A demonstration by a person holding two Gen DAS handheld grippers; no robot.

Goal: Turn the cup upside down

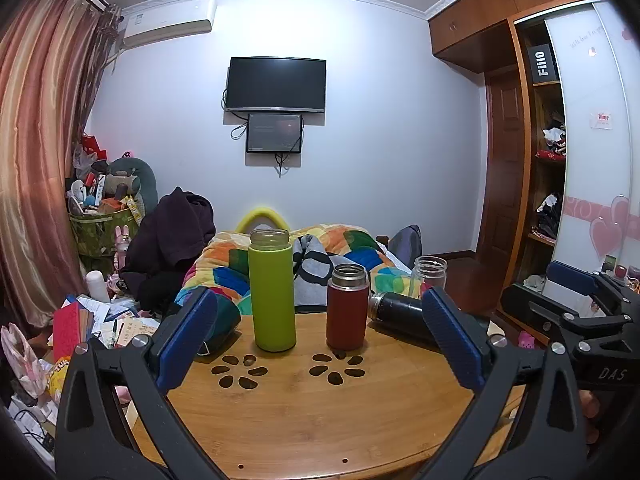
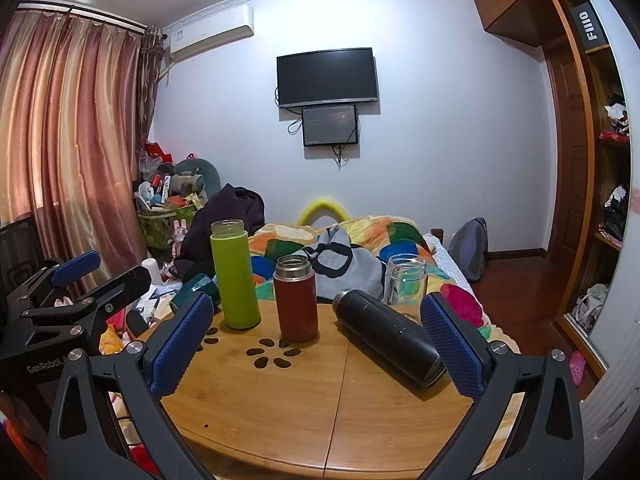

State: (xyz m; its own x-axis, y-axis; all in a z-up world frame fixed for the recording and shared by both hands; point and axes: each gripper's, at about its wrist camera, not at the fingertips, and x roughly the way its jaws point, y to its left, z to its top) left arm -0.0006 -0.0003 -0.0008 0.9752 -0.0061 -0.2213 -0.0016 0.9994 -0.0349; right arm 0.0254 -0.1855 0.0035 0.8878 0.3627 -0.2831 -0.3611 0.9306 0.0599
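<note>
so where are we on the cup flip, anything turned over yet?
Nothing flipped yet. The green cup, red cup and clear glass cup stand mouth-up on the wooden table; the black cup lies on its side. Nothing in hand: left tongs and right tongs are open and short of the cups. Left: grasp, invert, set down.

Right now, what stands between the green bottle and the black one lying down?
The red flask stands upright between the green bottle and the black bottle, touching neither; the right wrist view shows it best.
</note>
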